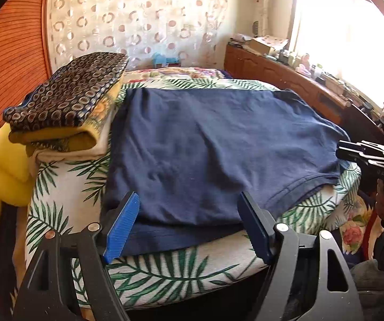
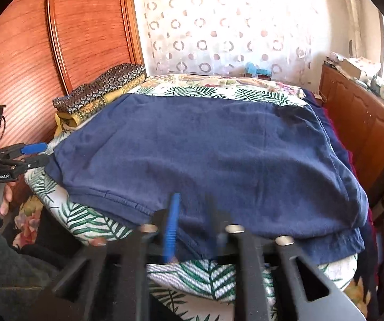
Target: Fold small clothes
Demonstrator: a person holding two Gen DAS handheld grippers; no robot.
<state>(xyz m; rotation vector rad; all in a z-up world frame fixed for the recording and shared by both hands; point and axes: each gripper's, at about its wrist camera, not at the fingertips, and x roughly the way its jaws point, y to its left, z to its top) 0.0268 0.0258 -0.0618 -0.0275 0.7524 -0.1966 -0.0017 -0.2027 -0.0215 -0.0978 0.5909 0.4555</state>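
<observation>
While the left gripper (image 1: pixel 189 224) stands with its blue ribbed fingers (image 1: pixel 121 230) wide apart and nothing pressed between them, the near hem of the dark navy cotton T-shirt (image 1: pixel 213 144) lies just beyond and partly between the tips. The right gripper (image 2: pixel 192 227) is blurred in its own view; its fingers (image 2: pixel 172 227) stand at a narrower gap, and the cloth edge lies between them without any plain sign of being pinched, so I judge it loose there.

The navy shirt lies spread and already doubled over on the bed, over a white bedspread printed with green palm leaves (image 1: pixel 165 267), its hemmed edge nearest the grippers. It looks light, limp and soft, with faint creases; it should drape and sag wherever it is not supported, and a single layer could slip out of a shallow pinch. The hemmed near edge and the two near corners seem the best holds, since the stitching is thicker and both layers can be taken together.

To the left, at the bed's edge by the wooden wardrobe, sits a stack of folded cloths, brown circle-patterned on top of yellow (image 1: pixel 66 99).
</observation>
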